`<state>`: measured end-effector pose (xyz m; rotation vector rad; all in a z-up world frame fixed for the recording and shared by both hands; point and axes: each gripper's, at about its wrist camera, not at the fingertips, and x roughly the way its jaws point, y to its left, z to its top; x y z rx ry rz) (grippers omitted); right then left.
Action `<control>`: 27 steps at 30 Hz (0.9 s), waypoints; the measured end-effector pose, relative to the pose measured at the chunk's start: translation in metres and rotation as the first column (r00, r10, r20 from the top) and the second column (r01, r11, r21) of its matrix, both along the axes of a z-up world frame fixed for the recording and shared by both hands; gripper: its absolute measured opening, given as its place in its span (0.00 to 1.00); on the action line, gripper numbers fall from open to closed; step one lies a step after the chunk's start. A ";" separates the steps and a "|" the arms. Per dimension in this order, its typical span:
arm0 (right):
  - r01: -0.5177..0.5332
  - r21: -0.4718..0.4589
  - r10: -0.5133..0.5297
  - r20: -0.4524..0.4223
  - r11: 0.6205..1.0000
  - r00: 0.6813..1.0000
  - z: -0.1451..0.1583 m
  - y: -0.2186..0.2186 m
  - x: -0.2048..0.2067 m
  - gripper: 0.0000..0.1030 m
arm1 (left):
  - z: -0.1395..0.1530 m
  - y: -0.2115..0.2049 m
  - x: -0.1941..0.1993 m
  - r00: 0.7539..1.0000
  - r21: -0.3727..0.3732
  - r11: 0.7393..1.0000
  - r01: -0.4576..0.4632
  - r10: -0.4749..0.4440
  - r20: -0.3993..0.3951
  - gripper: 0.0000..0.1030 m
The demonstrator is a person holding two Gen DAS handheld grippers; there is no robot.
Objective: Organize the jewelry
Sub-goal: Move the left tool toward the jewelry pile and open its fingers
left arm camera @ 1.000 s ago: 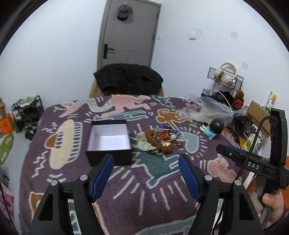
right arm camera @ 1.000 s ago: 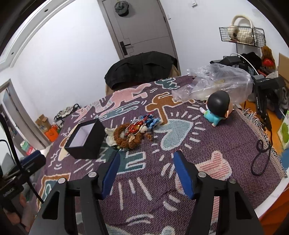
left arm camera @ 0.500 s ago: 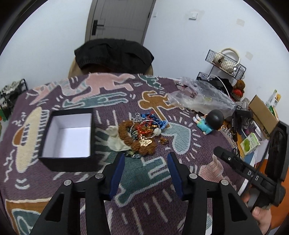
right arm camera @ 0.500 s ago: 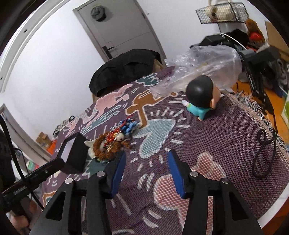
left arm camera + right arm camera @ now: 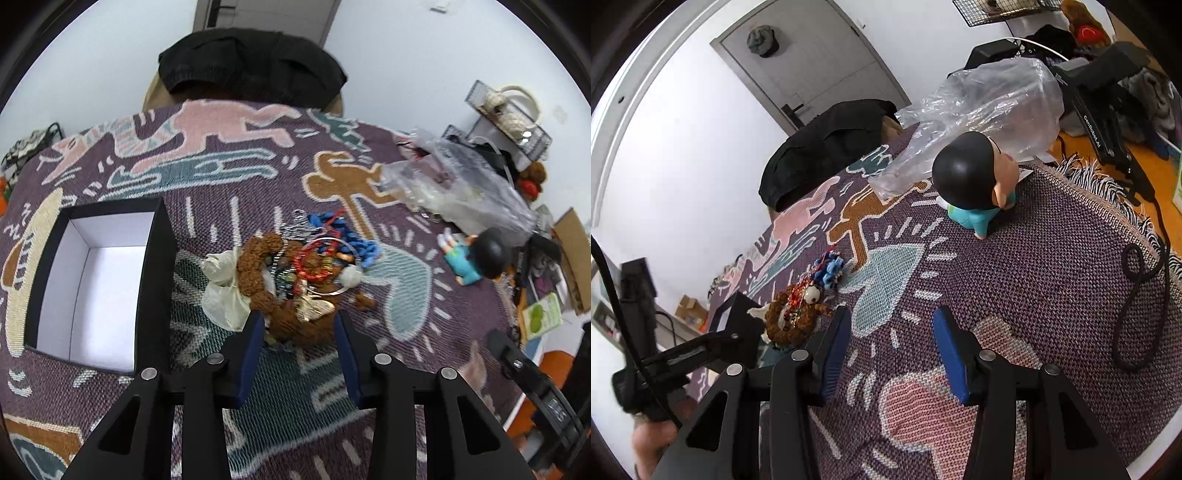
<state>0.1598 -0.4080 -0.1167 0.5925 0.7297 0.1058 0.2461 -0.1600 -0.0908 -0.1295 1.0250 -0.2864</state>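
A tangled jewelry pile (image 5: 314, 258) lies mid-table on the patterned cloth: a brown bead bracelet (image 5: 255, 269), red and blue strands, a silver ring, a gold piece and a white pouch (image 5: 221, 295). Left of it stands an open black box (image 5: 155, 277) with a white inside and nothing in it. My left gripper (image 5: 298, 325) hangs over the pile's near edge. Its jaws are closing, with the bracelet's lower loop between the tips, and the pads are apart from it. My right gripper (image 5: 888, 328) stays open over bare cloth, right of the jewelry pile (image 5: 798, 314) and the box (image 5: 738, 310).
A black-haired figurine (image 5: 975, 184) stands at the right with a crumpled clear plastic bag (image 5: 982, 107) behind it. A black cable (image 5: 1137, 306) loops near the cloth's fringed right edge. A black garment (image 5: 251, 66) drapes a chair beyond the far edge.
My left gripper has come forward and down onto the jewelry pile while its jaws narrowed a lot. My right gripper has dropped, rolled and drifted toward the figurine, its jaws a little narrower.
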 end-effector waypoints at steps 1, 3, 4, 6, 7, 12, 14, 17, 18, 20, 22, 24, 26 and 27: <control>0.000 0.005 0.000 0.001 1.000 1.000 0.000 -0.001 0.000 0.47 | -0.003 0.001 0.004 1.000 0.004 1.000 -0.010 0.010 -0.011 0.39; 0.001 0.021 -0.001 0.002 1.000 1.000 -0.001 -0.004 0.002 0.47 | -0.009 0.002 0.009 0.999 -0.001 1.000 -0.022 0.022 -0.030 0.39; 0.000 0.029 0.000 0.004 1.000 1.000 -0.001 -0.005 0.003 0.47 | -0.011 0.003 0.013 0.999 -0.002 1.000 -0.026 0.026 -0.038 0.39; -0.003 0.038 0.003 0.005 0.999 1.000 -0.001 -0.006 0.004 0.47 | -0.014 0.002 0.018 0.998 0.006 0.999 -0.032 0.032 -0.050 0.39; -0.004 0.041 0.004 0.005 0.999 1.000 -0.002 -0.006 0.005 0.47 | -0.016 0.002 0.021 0.998 0.007 0.999 -0.034 0.034 -0.056 0.39; -0.016 0.052 0.016 0.003 0.999 1.000 -0.002 -0.002 0.011 0.47 | -0.021 0.002 0.029 0.996 0.024 0.999 -0.038 0.040 -0.074 0.32; -0.023 0.051 0.023 0.003 0.998 1.000 -0.001 0.001 0.012 0.47 | -0.019 0.004 0.029 0.997 0.019 0.999 -0.040 0.041 -0.071 0.31; -0.027 0.055 0.027 0.003 0.998 1.000 -0.001 0.002 0.014 0.47 | -0.010 0.006 0.026 0.998 0.017 0.999 -0.035 0.036 -0.052 0.30; -0.029 0.056 0.029 0.003 0.998 1.000 0.000 0.003 0.014 0.47 | -0.007 0.006 0.026 0.998 0.014 0.999 -0.034 0.034 -0.048 0.30; -0.032 0.057 0.032 0.002 0.998 0.999 0.000 0.005 0.016 0.47 | 0.001 0.007 0.023 0.999 0.007 1.000 -0.027 0.028 -0.036 0.30; -0.037 0.060 0.037 0.003 0.998 0.999 0.001 0.007 0.017 0.47 | 0.011 0.007 0.020 1.000 0.003 1.000 -0.017 0.017 -0.019 0.30; -0.042 0.060 0.042 0.006 0.997 0.999 0.003 0.009 0.017 0.47 | 0.021 0.006 0.018 1.000 -0.006 1.000 -0.004 0.004 -0.002 0.30; -0.051 0.060 0.050 0.011 0.997 0.999 0.006 0.012 0.018 0.47 | 0.030 0.005 0.015 1.000 -0.007 1.000 0.005 -0.005 0.014 0.19; -0.054 0.060 0.053 0.013 0.997 0.999 0.008 0.013 0.019 0.47 | 0.035 0.006 0.015 1.000 -0.013 1.000 0.011 -0.011 0.015 0.19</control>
